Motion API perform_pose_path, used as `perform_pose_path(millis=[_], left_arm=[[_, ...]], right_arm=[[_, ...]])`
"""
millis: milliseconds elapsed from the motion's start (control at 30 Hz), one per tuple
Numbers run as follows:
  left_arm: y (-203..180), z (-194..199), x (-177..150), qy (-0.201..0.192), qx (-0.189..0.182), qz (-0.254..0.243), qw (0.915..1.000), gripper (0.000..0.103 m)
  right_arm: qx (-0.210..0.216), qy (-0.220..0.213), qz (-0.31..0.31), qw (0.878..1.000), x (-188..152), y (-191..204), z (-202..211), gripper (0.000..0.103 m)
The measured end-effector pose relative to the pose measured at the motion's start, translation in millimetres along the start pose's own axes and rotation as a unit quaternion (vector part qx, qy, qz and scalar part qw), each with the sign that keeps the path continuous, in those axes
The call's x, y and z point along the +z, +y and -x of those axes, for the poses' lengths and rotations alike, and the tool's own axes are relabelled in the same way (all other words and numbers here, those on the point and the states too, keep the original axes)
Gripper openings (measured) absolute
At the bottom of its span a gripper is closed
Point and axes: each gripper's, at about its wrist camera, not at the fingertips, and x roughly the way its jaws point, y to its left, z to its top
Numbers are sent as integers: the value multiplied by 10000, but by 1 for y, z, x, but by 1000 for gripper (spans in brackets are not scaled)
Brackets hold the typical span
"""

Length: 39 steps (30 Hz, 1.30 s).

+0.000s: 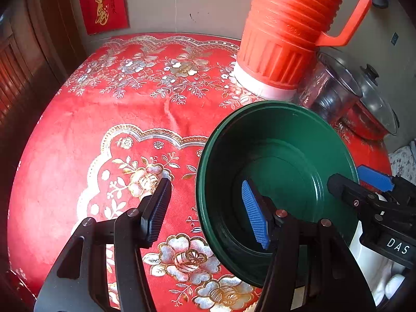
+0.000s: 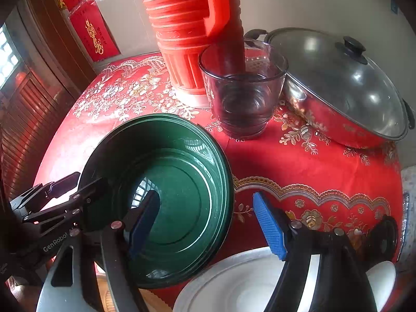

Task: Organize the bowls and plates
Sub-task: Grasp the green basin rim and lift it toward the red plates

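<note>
A green bowl (image 1: 288, 161) stands tilted on the red floral tablecloth (image 1: 109, 119); it also shows in the right wrist view (image 2: 182, 187). My left gripper (image 1: 208, 208) is open and straddles the bowl's left rim, its right finger inside the bowl. My right gripper (image 2: 208, 223) is open and straddles the bowl's right rim, its left finger inside. Neither jaw pair is closed on the rim. A white plate (image 2: 234, 286) lies below the right gripper at the table's near edge.
An orange thermos jug (image 2: 192, 33) stands at the back. A glass cup (image 2: 244, 88) is in front of it, and a lidded steel pot (image 2: 345, 91) to the right. A white bowl rim (image 2: 382, 278) shows at the lower right.
</note>
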Motion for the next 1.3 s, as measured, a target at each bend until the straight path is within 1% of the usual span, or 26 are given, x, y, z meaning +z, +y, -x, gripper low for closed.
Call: perform_pose_path(millis=[133,200,267,300,333,367,433,467,567,700,867,1000,1133,1300], left_arm=[[-1,-7,-1,85,-8,-13,10000,57],[-3,-10,-2,126,-34,-34,9999,57],[-7,-14,-3,134,60,-139,9998,57],[-8,-15,-4,135,109,-171,9997,51],[-7,-17,-4,163,123,-178,9996,46],[-7,-19,-5,241,142,-189,9994,34],[-4,-22,-6,297,228,-164,9992,30],[-2,-22,-5,284,257,-153,9991,26],[9,-16,-3,283,201,-51,9994,23],[22,5,-1,110,305,-20,9995,23],[45,39,-8,5,281,55,9996,23],[71,75,-24,-118,245,114,9996,23],[102,112,-48,-290,215,257,9990,23],[136,145,-82,-334,266,403,9983,23]], right_arm=[[-148,66,129,9998,0,4,-5,74],[-187,125,201,9995,-1,5,-7,62],[-109,173,216,9996,-1,3,-10,39],[-123,207,220,9995,-1,2,-12,36],[-129,232,235,9994,-2,2,-14,29],[-103,234,234,9994,-3,1,-15,23],[-73,167,255,9995,-4,3,-11,18],[-90,131,284,9995,-4,5,-9,18],[-21,53,314,9995,-3,9,-2,18],[41,-102,459,9989,-1,27,13,18],[142,-286,652,9974,-6,54,34,18],[257,-408,885,9949,-18,83,54,19],[523,-459,1146,9910,-37,113,73,20],[699,-467,1471,9855,-55,156,83,20]])
